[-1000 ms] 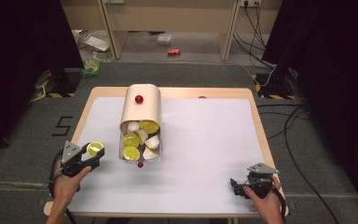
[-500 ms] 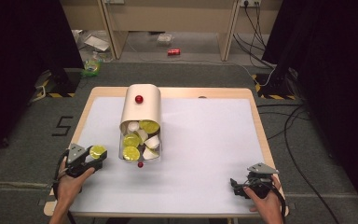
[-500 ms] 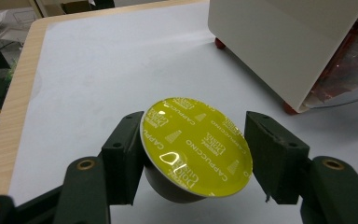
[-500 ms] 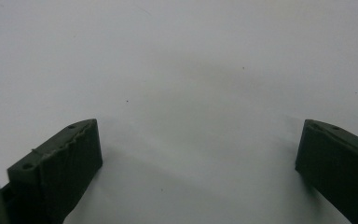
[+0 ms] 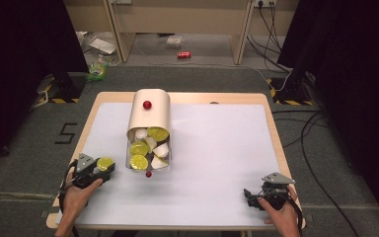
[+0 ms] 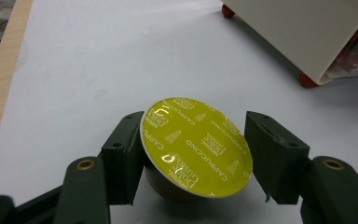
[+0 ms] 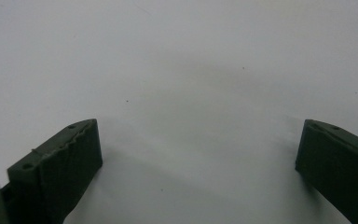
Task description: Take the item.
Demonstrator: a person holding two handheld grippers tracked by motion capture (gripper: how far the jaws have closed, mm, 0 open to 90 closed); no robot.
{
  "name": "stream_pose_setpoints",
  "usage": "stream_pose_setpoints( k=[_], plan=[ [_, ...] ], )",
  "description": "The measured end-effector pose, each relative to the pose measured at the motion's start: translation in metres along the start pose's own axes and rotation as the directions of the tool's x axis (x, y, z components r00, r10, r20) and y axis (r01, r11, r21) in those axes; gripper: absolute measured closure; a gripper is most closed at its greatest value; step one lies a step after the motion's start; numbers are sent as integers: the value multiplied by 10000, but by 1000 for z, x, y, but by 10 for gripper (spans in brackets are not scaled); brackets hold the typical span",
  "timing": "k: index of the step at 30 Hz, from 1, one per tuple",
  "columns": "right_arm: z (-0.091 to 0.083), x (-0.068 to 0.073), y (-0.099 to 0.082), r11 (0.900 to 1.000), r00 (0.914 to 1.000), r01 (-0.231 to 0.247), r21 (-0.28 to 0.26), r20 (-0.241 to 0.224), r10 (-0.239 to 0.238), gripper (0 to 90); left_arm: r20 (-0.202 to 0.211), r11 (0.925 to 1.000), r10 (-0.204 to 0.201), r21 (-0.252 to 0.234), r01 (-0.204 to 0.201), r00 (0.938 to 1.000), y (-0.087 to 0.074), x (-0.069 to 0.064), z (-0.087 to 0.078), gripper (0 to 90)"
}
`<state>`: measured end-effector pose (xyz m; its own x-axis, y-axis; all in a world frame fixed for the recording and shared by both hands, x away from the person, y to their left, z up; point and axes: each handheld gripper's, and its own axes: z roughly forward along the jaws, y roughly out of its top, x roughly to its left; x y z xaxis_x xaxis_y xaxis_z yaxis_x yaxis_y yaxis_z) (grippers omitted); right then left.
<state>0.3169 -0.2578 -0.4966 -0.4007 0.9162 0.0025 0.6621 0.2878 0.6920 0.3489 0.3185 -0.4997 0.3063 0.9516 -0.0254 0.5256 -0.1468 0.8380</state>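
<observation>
White covering is stretching across the wooden tabletop [image 5: 217, 148], and a cream dispenser box [image 5: 150, 111] is lying on it, spilling yellow-lidded and white capsules from its open front. Just left of the box's open end, the left gripper [image 6: 193, 154] is pinching a yellow-lidded capsule [image 6: 196, 142] marked "Cappuccino" between its jaws, its brown cup sitting low over the white covering. Well to the right of the box, the right gripper [image 7: 198, 163] is resting near the tabletop's front edge with its jaws spread wide over bare white covering.
</observation>
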Motion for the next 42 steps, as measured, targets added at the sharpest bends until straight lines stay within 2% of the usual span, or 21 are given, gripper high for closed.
stream_pose_setpoints(
  k=[10, 14, 20, 26, 32, 42],
  plan=[
    [0, 0, 0, 10000, 10000, 1, -1, 0, -1, 6, 83, 9998, -181, 85, 181, 9998, 0, 2, 0, 392],
    [0, 0, 0, 10000, 10000, 1, 1, 1, -1, 6, 105, 9998, -177, 64, 177, 9998, 0, 1, 0, 347],
    [0, 0, 0, 10000, 10000, 0, -4, -3, 0, 7, 460, 9997, -161, -196, 171, 9988, 2, -1, -2, 275],
    [0, 0, 0, 10000, 10000, 1, -6, 0, -1, 7, 435, 9987, -133, -477, 154, 9990, 7, -4, -7, 194],
    [0, 0, 0, 10000, 10000, 1, -3, 0, -1, 6, 566, 9965, -47, -832, 94, 9984, 15, -6, -18, 179],
    [0, 0, 0, 10000, 10000, -1, -3, -1, 1, 6, 718, 9943, 217, -1055, -140, 9972, 22, -13, -31, 169]
  ],
)
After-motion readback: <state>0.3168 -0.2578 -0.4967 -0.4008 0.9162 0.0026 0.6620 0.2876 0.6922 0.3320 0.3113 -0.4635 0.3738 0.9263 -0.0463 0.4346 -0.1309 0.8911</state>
